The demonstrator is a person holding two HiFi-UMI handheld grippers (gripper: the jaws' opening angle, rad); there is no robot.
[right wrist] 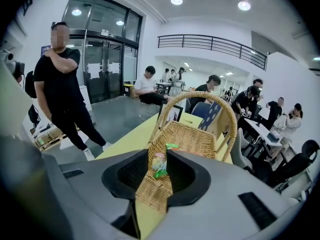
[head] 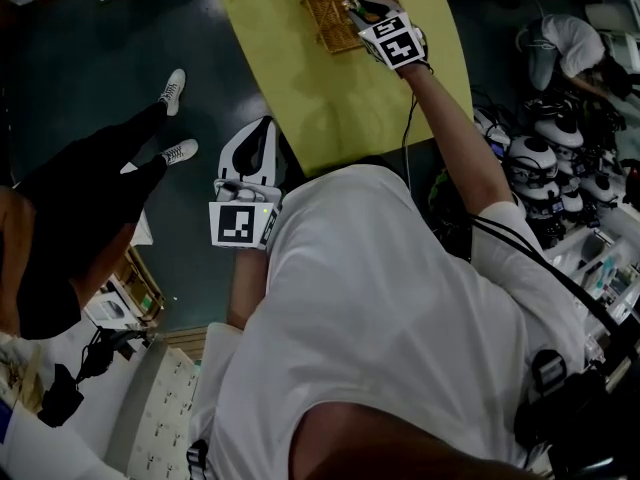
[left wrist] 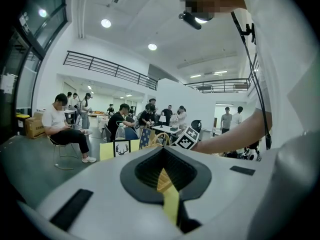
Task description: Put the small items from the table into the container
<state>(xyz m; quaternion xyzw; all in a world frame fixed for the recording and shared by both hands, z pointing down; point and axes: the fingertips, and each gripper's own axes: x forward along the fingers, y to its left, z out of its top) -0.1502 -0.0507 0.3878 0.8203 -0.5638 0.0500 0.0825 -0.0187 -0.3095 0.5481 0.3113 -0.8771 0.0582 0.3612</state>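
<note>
Holding a small wrapped candy (right wrist: 159,162) in your right gripper (right wrist: 158,156): jaws set part-way in, pinching it from both sides, green wrapper ends sticking out. The candy hangs just over the near rim of the wicker basket (right wrist: 200,136), not resting on it. The basket stands at the far end of the yellow-green table (head: 330,108), handle upright. Your left gripper (left wrist: 162,170) sits at the near table edge, well apart from the basket. Its jaws meet at the tips with nothing between them, just a sliver of table showing through. A person in black (right wrist: 62,84) stands beside the table. Seated people (left wrist: 65,129) are in the background.
</note>
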